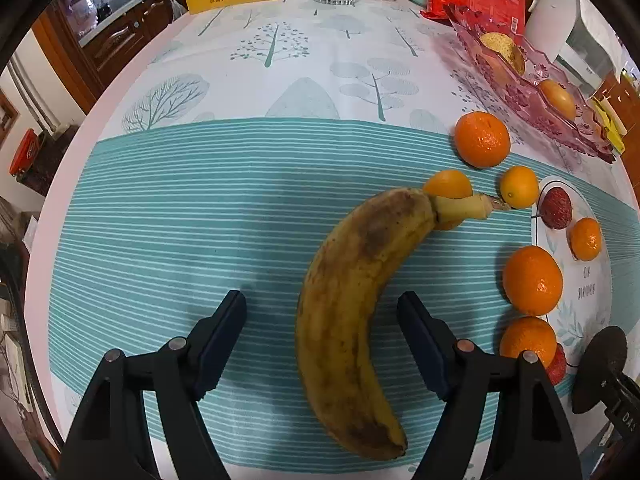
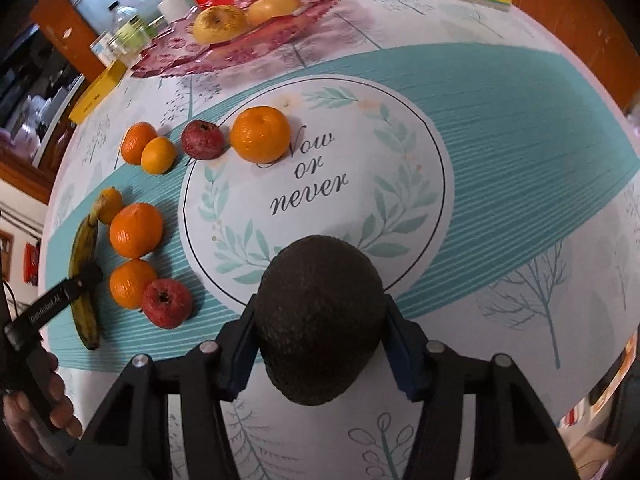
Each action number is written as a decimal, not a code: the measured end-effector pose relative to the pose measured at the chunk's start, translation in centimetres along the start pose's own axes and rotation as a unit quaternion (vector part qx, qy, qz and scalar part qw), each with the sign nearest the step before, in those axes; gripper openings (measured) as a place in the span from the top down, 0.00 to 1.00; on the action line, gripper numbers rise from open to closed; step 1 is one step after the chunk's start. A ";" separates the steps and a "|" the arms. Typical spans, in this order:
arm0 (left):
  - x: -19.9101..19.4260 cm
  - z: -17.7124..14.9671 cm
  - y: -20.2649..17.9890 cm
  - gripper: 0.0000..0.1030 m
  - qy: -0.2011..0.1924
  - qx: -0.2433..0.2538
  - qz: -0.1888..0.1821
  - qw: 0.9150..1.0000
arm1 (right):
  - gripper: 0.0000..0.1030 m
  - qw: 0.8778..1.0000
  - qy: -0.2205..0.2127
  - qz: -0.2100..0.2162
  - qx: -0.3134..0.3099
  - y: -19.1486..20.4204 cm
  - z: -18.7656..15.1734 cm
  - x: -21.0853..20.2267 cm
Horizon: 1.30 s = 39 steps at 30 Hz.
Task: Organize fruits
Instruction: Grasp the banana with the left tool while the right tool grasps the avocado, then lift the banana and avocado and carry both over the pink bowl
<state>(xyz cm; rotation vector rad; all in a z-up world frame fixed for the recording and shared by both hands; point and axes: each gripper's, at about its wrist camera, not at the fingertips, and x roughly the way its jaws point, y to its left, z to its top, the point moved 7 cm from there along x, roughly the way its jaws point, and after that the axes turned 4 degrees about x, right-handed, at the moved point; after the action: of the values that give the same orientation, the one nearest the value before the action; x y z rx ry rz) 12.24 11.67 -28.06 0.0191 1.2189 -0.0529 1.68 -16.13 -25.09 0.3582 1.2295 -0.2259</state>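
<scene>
Left wrist view. Left gripper (image 1: 322,344): jaws apart, straddling the banana (image 1: 352,320) without pressing it; a clear gap shows at each pad. The banana lies on the striped cloth (image 1: 180,220), brown-spotted, stem end away from the gripper. A small orange (image 1: 448,185) sits behind the stem, half hidden by it. To the right of the banana: a large orange (image 1: 482,139), a smaller one (image 1: 519,186), and two more oranges (image 1: 532,280) nearer the gripper, the lower partly covered by the right finger. A pink glass dish (image 1: 532,100) stands far beyond the banana, its contents hard to read.

Right wrist view. Right gripper (image 2: 318,336): clamped on a dark, rough-skinned fruit, likely an avocado (image 2: 318,320), both pads against its sides; its underside is out of sight. The avocado sits at the near edge of the printed circle (image 2: 400,152). A hand (image 2: 36,404), cut off at the frame edge, holds the left gripper over the banana, left of the avocado.
</scene>
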 end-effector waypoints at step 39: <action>-10.1 4.8 -5.5 0.68 -0.107 0.007 -0.048 0.993 | 0.46 0.995 -0.070 0.036 -0.064 2.4 4.9 -5.0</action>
<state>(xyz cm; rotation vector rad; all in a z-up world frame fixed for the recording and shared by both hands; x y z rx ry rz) 13.00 6.29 -16.82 -0.0314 1.0045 -0.1444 5.17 -15.93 -18.62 0.2693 1.0842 -0.1083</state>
